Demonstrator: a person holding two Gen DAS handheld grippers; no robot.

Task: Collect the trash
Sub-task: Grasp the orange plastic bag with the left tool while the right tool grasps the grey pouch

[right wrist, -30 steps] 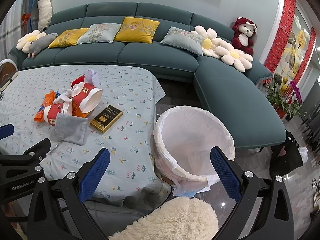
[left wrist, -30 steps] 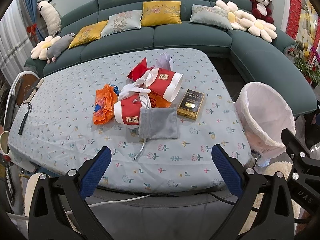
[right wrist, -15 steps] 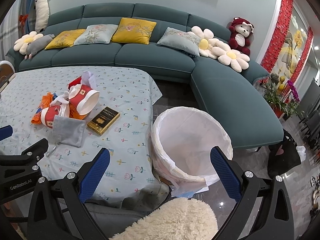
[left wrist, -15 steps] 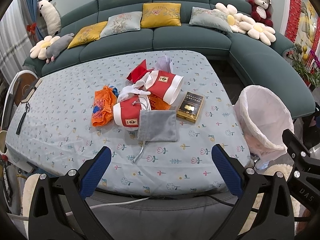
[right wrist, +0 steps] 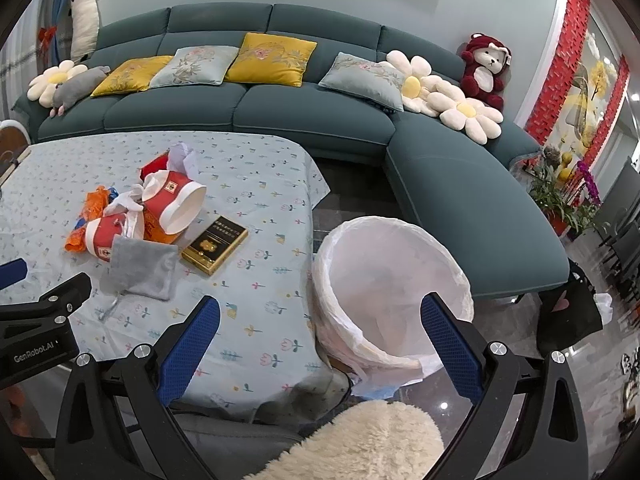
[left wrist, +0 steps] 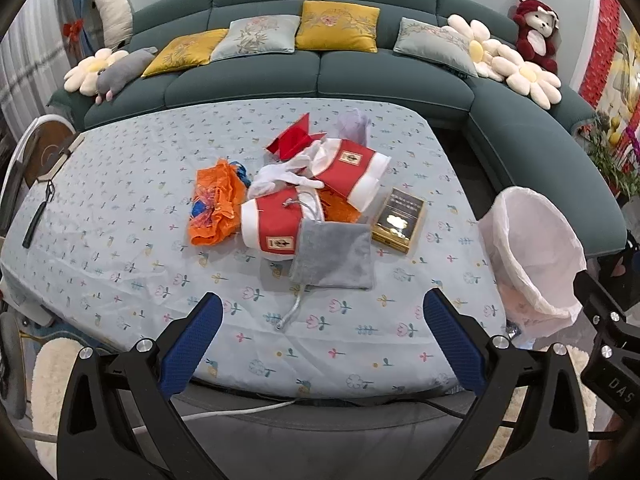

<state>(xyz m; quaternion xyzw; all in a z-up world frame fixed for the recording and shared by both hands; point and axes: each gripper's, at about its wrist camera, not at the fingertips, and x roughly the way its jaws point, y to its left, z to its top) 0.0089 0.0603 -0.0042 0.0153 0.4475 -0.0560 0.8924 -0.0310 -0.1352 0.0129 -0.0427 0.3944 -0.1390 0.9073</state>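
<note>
your trash pile (left wrist: 304, 204): crumpled red-and-white bags, orange wrapper, grey pouch. both your left gripper (left wrist: 322, 336) and right gripper (right wrist: 320, 338) gape empty.

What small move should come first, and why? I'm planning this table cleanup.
Probably ease the open left gripper forward to the grey pouch: it is the nearest piece of the pile, nothing is held, and the lined bin stands open beside the table.

left tongs (left wrist: 322, 334): black frame | blue textured pads | silver screws | right tongs (right wrist: 320, 336): same
</note>
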